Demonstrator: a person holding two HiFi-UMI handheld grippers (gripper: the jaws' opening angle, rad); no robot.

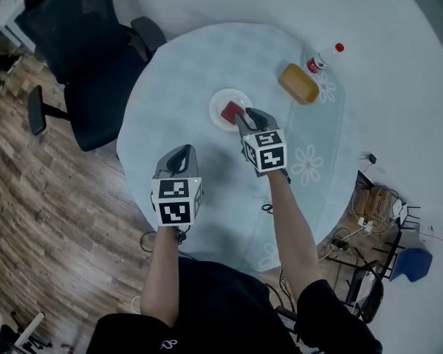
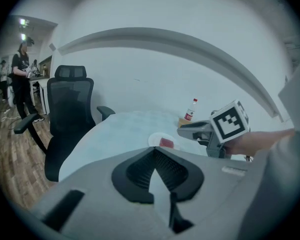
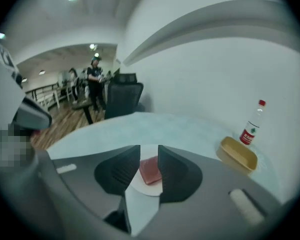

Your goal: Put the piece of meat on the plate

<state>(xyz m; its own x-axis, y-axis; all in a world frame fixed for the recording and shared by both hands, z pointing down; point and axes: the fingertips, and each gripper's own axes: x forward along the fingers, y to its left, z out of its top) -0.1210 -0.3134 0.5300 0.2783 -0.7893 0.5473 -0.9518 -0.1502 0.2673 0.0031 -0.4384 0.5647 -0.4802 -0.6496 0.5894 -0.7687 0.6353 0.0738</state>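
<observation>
A red piece of meat (image 1: 228, 111) lies on a small white plate (image 1: 220, 100) near the middle of the round table. My right gripper (image 1: 248, 117) hovers over the plate's right edge. In the right gripper view its jaws stand apart, and the meat (image 3: 150, 170) shows through the gap, resting on the plate (image 3: 145, 188) with nothing touching it, so the right gripper (image 3: 149, 154) is open. My left gripper (image 1: 181, 155) is lower left of the plate over bare cloth. In its own view the left gripper (image 2: 153, 151) has its tips together and holds nothing.
A yellow dish (image 1: 298, 83) and a red-capped bottle (image 1: 323, 59) stand at the table's far right. A black office chair (image 1: 81, 57) sits at the left edge. Cables and a power strip (image 1: 354, 231) lie on the floor to the right. A person (image 2: 21, 79) stands far off.
</observation>
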